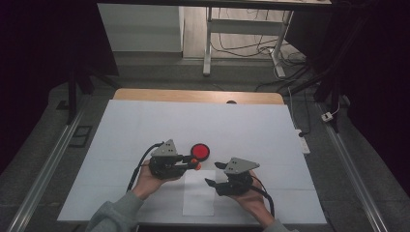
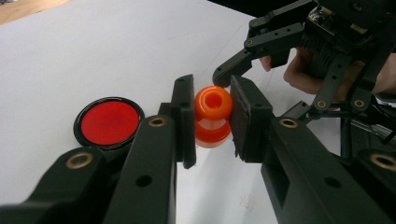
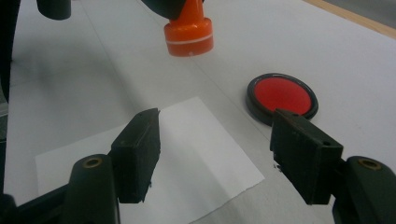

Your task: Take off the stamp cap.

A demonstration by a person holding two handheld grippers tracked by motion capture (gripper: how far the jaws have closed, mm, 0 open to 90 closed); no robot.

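My left gripper [image 1: 192, 163] is shut on a small orange spool-shaped piece [image 2: 213, 103], which hangs just above the table with its hollow end facing the left gripper view. The same orange piece [image 3: 188, 33] appears at the top of the right gripper view with its wide base down. A round red disc with a black rim [image 1: 199, 152] lies flat on the white table cover, just beyond the left gripper's tips. My right gripper [image 1: 213, 174] stands open over a small white sheet of paper [image 3: 187, 154], nothing between its jaws, pointing toward the orange piece.
The white cover [image 1: 145, 125] spans most of the table, with a wooden edge [image 1: 193, 95] at the far side. Metal rails [image 1: 46, 166] run along both sides. A desk frame and cables [image 1: 251, 46] stand on the floor beyond.
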